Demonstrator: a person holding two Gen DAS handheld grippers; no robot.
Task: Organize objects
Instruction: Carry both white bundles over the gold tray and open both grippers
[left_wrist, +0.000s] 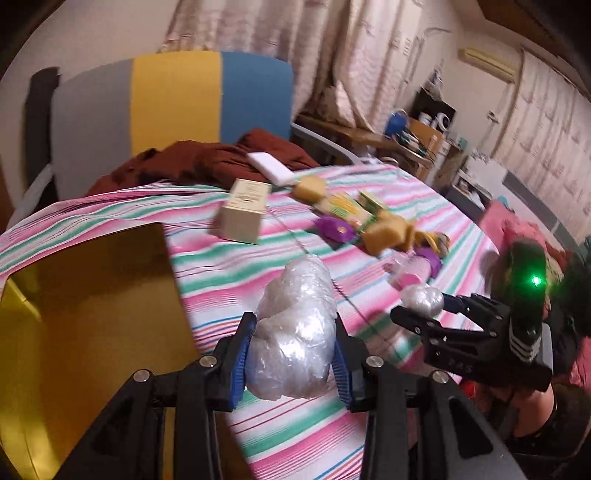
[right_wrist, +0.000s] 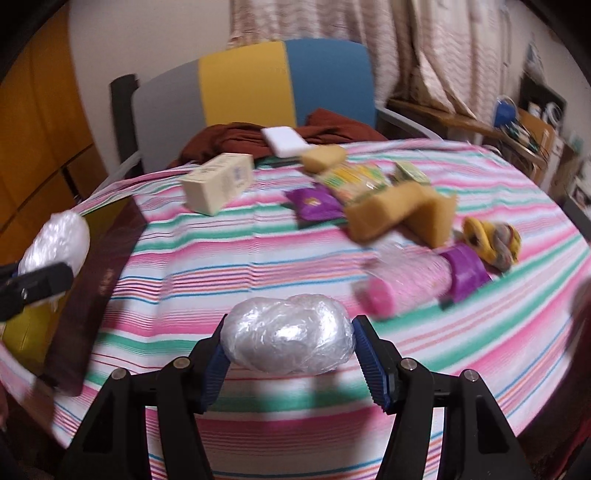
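**Two soft bundles aloft, a box lip to clear**

The left gripper (left_wrist: 291, 354) is clamped tight on a plastic-wrapped bundle (left_wrist: 295, 332), squeezed at its lower half with the rest bulging out ahead of the pads. The right gripper (right_wrist: 288, 354) is closed about half-way on a second bundle (right_wrist: 291, 338), held across its long axis. Both bundles hang above the striped cloth (right_wrist: 258, 258), touching nothing else.

Risks, as I judge them:
- The wrap is slick and the filling soft; a quick swing could let either bundle squirm out, the left one sooner since most of it sits beyond the pads.
- The yellow box (left_wrist: 92, 295) lies at 9 o'clock of the left gripper, close by. Its near wall is the edge to clear; a low approach would catch the bundle on it.
- Both views are blurred, so exact clearances cannot be told.

Room: open cloth straight ahead at 12 o'clock. From 1 to 3 o'clock lies clutter: a carton (right_wrist: 218, 184), sponges (right_wrist: 399, 214), a purple packet (right_wrist: 314, 203), a pink roll (right_wrist: 406, 284). In the right view the table edge falls away near the box at 8 o'clock. The grippers are near each other; both turning toward the box may crowd them.
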